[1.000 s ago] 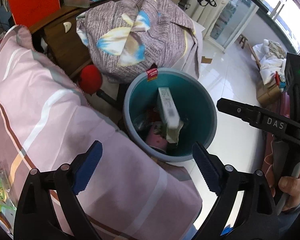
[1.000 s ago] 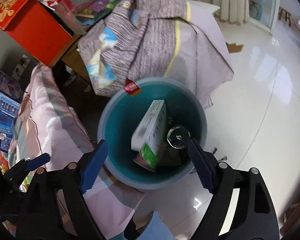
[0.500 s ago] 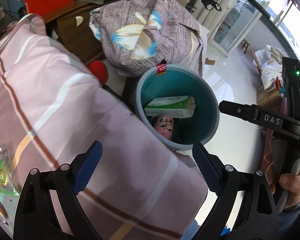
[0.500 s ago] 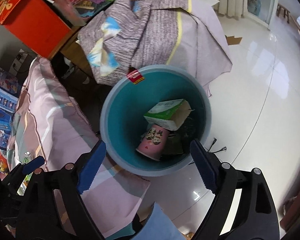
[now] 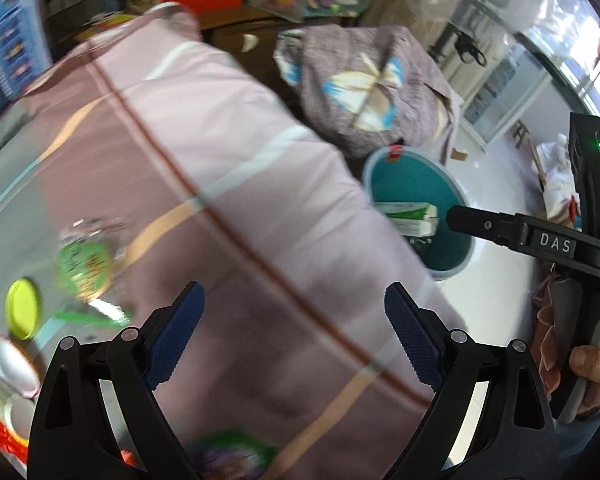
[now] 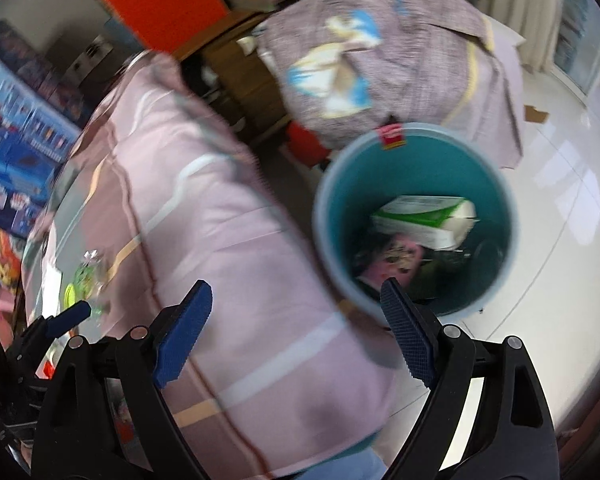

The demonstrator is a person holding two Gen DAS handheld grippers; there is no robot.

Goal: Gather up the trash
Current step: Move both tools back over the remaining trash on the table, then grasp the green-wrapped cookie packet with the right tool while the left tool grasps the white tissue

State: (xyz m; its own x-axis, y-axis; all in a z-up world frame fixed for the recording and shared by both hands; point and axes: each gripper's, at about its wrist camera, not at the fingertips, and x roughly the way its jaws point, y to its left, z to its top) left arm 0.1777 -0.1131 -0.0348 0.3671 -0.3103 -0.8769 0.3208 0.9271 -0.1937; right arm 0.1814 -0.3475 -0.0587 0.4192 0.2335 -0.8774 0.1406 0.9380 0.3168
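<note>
A teal trash bin (image 6: 332,216) stands on the white floor and holds a green-and-white carton (image 6: 424,216) and a pink cup (image 6: 384,264). It also shows in the left wrist view (image 5: 452,248). My left gripper (image 5: 294,334) is open and empty over a pink striped cloth (image 5: 220,184). A green wrapper (image 5: 86,260) and a yellow-green lid (image 5: 22,314) lie at its left. My right gripper (image 6: 294,330) is open and empty, above the cloth beside the bin.
A grey patterned bundle (image 5: 364,88) sits behind the bin. An orange box (image 6: 160,0) and blue boxes (image 6: 16,128) stand at the back left. A white cup (image 5: 14,364) and a red-trimmed item lie at the left edge.
Both grippers have swung left, away from the bin and over the pink cloth. The carton dropped flat inside the bin. Both stayed open.
</note>
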